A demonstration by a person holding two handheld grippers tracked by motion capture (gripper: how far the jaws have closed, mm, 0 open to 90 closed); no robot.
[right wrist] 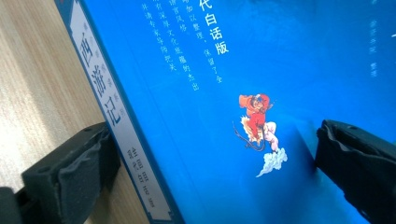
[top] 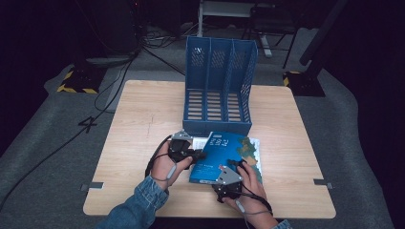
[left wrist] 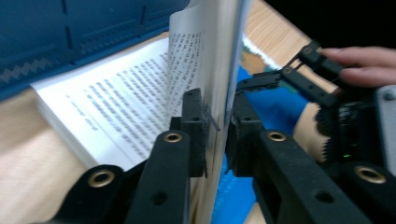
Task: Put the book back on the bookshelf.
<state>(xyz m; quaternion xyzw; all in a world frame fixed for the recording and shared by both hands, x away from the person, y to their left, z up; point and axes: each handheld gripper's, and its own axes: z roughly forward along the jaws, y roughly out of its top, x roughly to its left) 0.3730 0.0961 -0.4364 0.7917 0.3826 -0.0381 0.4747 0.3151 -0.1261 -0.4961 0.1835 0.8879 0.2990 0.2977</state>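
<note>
Blue paperback book (top: pixel 224 155) lies open at 6 o'clock of blue slotted file rack (top: pixel 218 86). Cover pinched by left gripper (left wrist: pixel 217 126); spine straddled wide by right gripper (right wrist: pixel 210 168).

From above, light falls on my pale wooden table (top: pixel 143 119) while the room around it sinks into near black. In my left gripper view the printed white pages (left wrist: pixel 121 98) blur softly and the blue slotted plastic file rack (left wrist: pixel 70 32) is out of focus. In my right gripper view the glossy blue book cover (right wrist: pixel 280 70) glows bright and saturated.
</note>
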